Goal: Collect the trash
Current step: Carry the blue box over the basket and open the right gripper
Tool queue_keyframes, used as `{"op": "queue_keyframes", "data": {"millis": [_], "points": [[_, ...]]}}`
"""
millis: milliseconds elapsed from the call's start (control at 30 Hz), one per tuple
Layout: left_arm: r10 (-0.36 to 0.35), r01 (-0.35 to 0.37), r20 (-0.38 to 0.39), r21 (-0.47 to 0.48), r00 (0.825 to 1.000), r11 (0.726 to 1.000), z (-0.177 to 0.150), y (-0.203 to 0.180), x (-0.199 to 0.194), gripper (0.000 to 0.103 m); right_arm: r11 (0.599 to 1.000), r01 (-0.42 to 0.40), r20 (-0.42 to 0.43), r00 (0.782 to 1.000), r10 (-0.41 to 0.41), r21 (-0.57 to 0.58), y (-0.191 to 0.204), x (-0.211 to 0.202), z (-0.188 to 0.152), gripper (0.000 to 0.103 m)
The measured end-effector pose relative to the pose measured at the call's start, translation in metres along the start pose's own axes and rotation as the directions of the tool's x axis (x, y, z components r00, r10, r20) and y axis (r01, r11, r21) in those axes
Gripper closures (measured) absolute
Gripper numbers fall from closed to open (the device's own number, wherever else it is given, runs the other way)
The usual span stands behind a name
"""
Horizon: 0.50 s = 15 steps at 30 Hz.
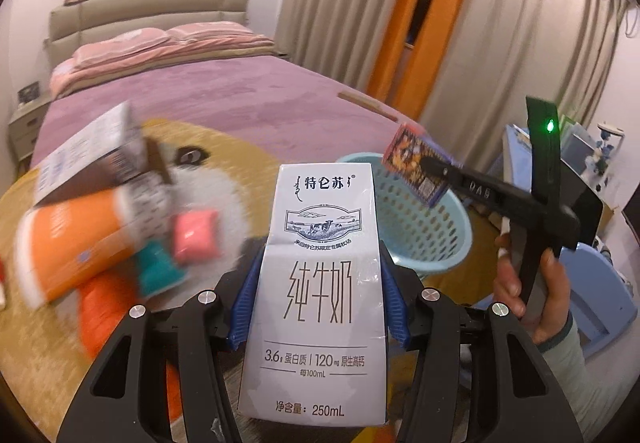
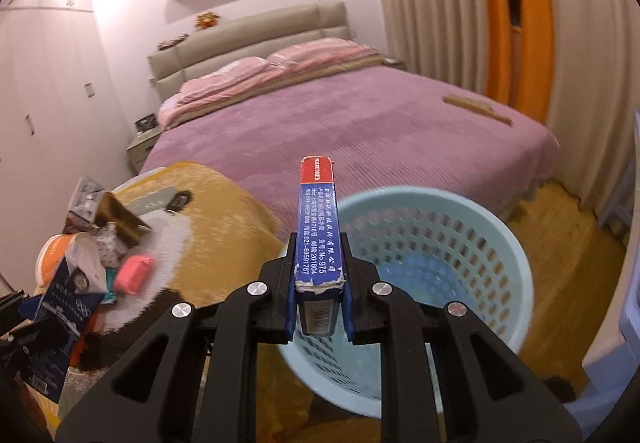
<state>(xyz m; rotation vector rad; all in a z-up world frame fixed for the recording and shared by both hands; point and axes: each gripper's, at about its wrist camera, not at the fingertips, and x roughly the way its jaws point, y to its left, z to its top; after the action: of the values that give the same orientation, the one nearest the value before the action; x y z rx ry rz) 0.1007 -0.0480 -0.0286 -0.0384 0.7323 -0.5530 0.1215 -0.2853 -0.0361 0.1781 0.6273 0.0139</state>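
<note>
My left gripper (image 1: 318, 307) is shut on a white 250 mL milk carton (image 1: 318, 283), held upright in front of the camera. My right gripper (image 2: 319, 283) is shut on a small blue and red card box (image 2: 319, 219), held over the near rim of a light blue perforated basket (image 2: 460, 227). In the left wrist view the right gripper (image 1: 434, 167) holds that box (image 1: 418, 165) above the basket (image 1: 424, 231). A pile of trash lies on the yellow blanket: an orange carton (image 1: 76, 239), a pink packet (image 1: 196, 235), a teal packet (image 1: 160, 271) and a brown-white box (image 1: 100, 159).
A bed with a purple cover (image 2: 340, 123) and pink pillows (image 2: 256, 75) stands behind. A brown comb-like object (image 2: 478, 109) lies on its far right. Curtains (image 2: 432, 11) hang at right. A blue box (image 2: 64, 323) sits at the left edge of the right wrist view.
</note>
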Motion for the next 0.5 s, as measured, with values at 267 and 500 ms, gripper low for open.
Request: {"op": "queue_keyframes", "data": {"millis": [267, 500], "points": [[-0.092, 0.094, -0.084, 0.021, 0.992, 0.995, 0.035, -0.041, 0.078, 0.052, 0.997, 0.074, -0.210, 0.975, -0.065, 0.038, -0.041, 0.040, -0.025, 0.088], [-0.125, 0.118, -0.162, -0.049, 0.979, 0.992, 0.046, -0.053, 0.147, 0.051, 0.993, 0.082, -0.322, 0.945, -0.052, 0.080, -0.063, 0.063, -0.041, 0.088]]}}
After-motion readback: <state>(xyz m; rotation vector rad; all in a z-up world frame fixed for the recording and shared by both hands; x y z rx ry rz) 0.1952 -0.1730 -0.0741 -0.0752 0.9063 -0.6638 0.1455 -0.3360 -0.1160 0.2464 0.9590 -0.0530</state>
